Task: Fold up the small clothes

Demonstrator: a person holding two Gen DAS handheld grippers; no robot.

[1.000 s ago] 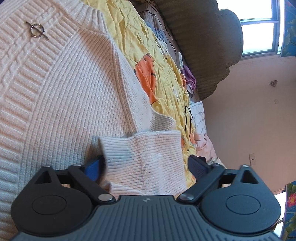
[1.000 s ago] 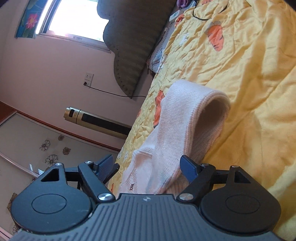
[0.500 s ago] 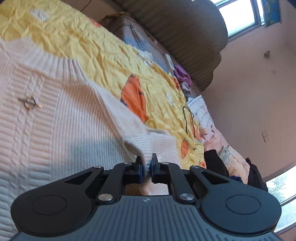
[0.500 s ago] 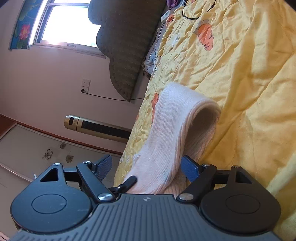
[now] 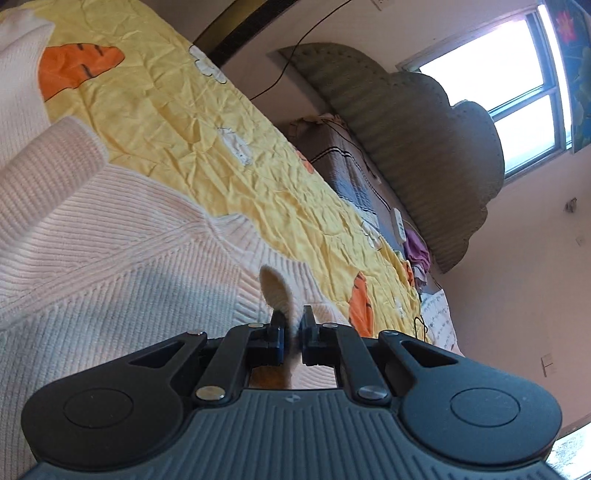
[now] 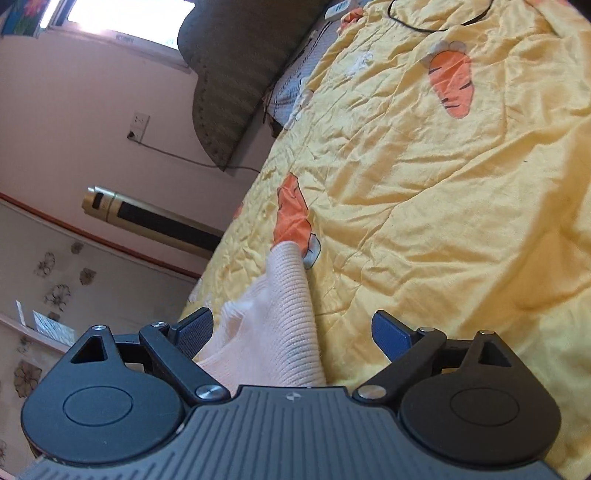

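A pale pink knit sweater [image 5: 110, 280] lies spread on a yellow carrot-print bedspread [image 5: 207, 147]. My left gripper [image 5: 291, 325] is shut on the sleeve cuff [image 5: 277, 288], a tuft of knit sticking up from between the pads, lifted over the sweater's body. Its other sleeve [image 5: 40, 173] lies folded across at the upper left. In the right wrist view, my right gripper [image 6: 291, 325] has its jaws opening wide. That sleeve [image 6: 280, 314] lies between the fingers on the bedspread [image 6: 443, 221], and the pads do not press on it.
A padded green headboard [image 5: 424, 147] and a window [image 5: 517, 92] stand at the far end of the bed. Pillows, a black cable [image 6: 436, 22] and small items lie near the headboard. A gold tower fan [image 6: 147, 218] stands by the wall beside the bed.
My left gripper shut on the sleeve cuff and carried it up and across the sweater. My right gripper's jaws widened and the standing loop of sleeve dropped flat between them.
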